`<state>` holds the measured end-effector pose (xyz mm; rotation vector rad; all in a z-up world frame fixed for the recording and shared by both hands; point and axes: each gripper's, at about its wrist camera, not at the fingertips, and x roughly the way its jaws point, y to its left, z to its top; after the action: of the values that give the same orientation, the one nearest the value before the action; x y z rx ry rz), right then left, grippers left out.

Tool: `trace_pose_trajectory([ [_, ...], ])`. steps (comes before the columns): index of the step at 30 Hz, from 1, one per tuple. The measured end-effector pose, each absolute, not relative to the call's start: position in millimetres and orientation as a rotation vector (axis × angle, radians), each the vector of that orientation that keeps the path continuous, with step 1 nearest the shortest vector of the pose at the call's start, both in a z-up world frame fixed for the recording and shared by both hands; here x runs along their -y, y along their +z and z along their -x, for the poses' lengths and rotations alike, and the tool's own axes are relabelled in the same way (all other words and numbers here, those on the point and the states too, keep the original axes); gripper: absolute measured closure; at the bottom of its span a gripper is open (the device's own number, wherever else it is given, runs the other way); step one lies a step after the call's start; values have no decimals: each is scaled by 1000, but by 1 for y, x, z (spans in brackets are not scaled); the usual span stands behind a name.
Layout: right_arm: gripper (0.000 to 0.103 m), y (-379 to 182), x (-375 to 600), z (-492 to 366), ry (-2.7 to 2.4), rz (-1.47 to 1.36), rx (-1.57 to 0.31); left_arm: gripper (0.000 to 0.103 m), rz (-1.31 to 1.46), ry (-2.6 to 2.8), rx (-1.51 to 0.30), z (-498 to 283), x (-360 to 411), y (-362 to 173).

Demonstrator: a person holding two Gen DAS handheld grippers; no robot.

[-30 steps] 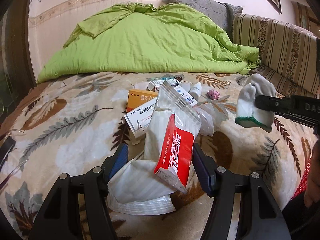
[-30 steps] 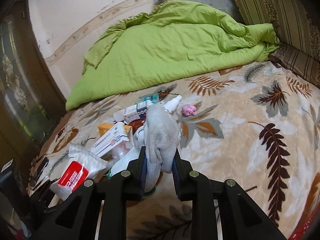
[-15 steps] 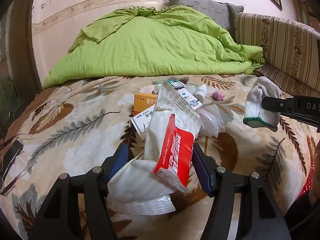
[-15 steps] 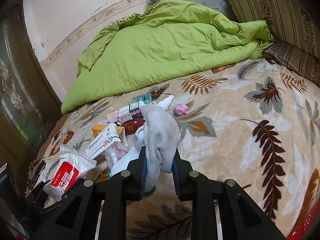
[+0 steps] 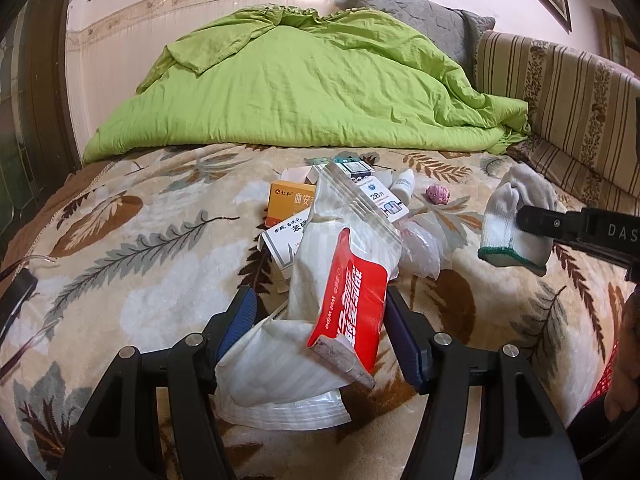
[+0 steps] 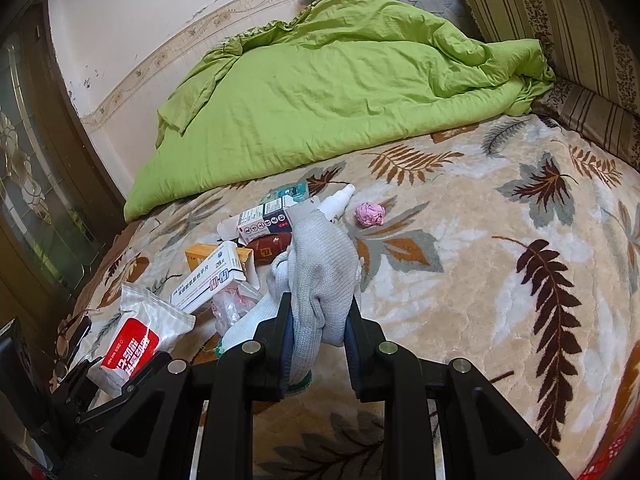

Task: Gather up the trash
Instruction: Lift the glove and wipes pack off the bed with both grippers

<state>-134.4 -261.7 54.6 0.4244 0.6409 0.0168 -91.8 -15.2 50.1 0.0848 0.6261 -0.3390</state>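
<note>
My left gripper is shut on a red-and-white wet wipe pack, held upright above the bed, with a white plastic bag crumpled under it. My right gripper is shut on a grey knit glove with a green cuff; in the left wrist view the glove hangs at the right. Behind lies a pile: an orange box, white medicine boxes, a small white bottle, a pink crumpled ball and a clear bag.
A leaf-patterned blanket covers the bed. A green quilt is heaped at the far end against the wall. A striped cushion runs along the right side. A dark cable lies at the left edge.
Both grippers have kept their hold while drawing back a little from the pile. The glove sits slightly lower at the right in the left wrist view.
</note>
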Motion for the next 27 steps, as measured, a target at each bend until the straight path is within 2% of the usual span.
trace_pose_trajectory([
  [15, 79, 62, 246, 151, 47, -396, -602, 40, -57, -342, -612, 96, 11, 55],
  [27, 79, 76, 265, 220, 79, -462, -596, 40, -81, -454, -610, 137, 35, 77],
])
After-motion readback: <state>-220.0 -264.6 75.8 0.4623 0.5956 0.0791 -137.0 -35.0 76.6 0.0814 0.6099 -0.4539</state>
